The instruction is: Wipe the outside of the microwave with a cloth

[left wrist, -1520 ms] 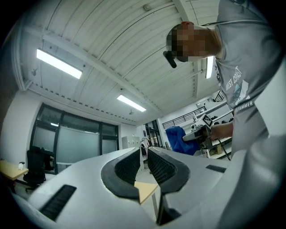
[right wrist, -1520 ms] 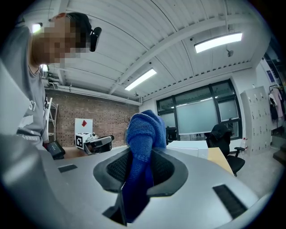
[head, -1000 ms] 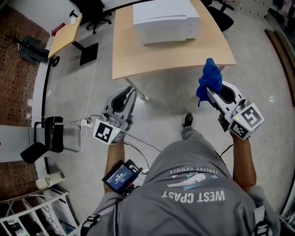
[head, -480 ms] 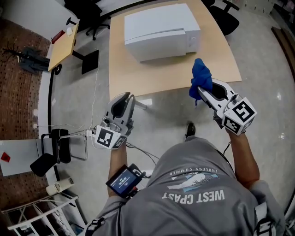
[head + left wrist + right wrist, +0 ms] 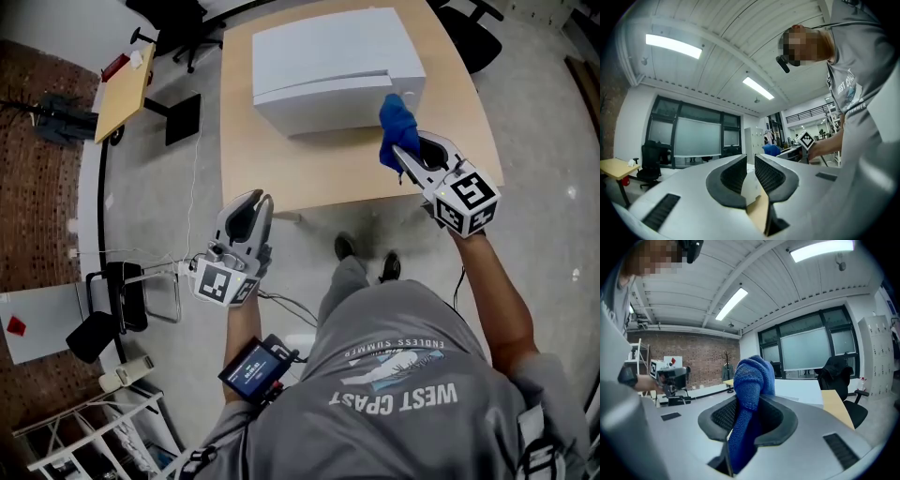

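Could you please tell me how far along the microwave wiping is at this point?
Done: the blue cloth is clamped in the right gripper. In hand: that gripper holds the cloth by the front right corner of the microwave; whether they touch cannot be told. Left: seemingly the whole wipe of the outside. The left gripper is shut and empty.

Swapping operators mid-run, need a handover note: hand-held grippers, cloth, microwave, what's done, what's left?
Right hand-held gripper: shut on the blue cloth, held at the microwave front right corner; touching or not, cannot tell.
Left hand-held gripper: shut, empty, over the floor short of the table near edge.
Done: cloth in grip.
Left: wipe the microwave's outside.
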{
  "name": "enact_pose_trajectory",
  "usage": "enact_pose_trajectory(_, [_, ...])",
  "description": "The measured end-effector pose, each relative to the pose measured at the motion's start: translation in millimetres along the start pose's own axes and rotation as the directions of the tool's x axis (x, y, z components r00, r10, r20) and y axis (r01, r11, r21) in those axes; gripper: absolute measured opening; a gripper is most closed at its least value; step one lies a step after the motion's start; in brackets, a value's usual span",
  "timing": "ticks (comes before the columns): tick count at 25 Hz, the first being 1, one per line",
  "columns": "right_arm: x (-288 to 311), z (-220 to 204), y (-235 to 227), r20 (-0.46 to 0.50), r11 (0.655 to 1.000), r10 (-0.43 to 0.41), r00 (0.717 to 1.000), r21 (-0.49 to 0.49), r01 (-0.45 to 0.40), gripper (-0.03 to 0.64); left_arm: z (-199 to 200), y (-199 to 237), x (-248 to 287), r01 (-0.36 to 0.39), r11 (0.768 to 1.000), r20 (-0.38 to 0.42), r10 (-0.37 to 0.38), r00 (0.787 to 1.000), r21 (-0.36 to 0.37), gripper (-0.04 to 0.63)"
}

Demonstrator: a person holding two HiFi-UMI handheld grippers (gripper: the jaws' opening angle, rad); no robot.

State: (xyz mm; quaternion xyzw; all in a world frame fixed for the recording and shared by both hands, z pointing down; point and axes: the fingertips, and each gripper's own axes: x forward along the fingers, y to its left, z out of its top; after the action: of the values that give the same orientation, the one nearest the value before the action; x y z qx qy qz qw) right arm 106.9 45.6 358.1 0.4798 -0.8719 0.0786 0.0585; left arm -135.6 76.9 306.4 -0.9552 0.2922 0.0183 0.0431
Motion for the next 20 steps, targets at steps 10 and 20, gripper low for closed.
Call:
enact_pose_trajectory(10, [258.7,-130.2,22.7,-0.195,0.989,0.024,0.981,-0.136,-0.051,0.104,-61.0,96.5,-17.6,-0.072,0.994,-0.113,0.063,0.992,-0.077,0.069])
enact_pose_trajectory(20, [354.3,-180.8,44.9,-0.231,0.994,0.052,0.972,-0.079,-0.072,0.104,-103.5,150.6,-37.7,-0.114,0.987,-0.202,0.088,0.975,-0.117,0.069])
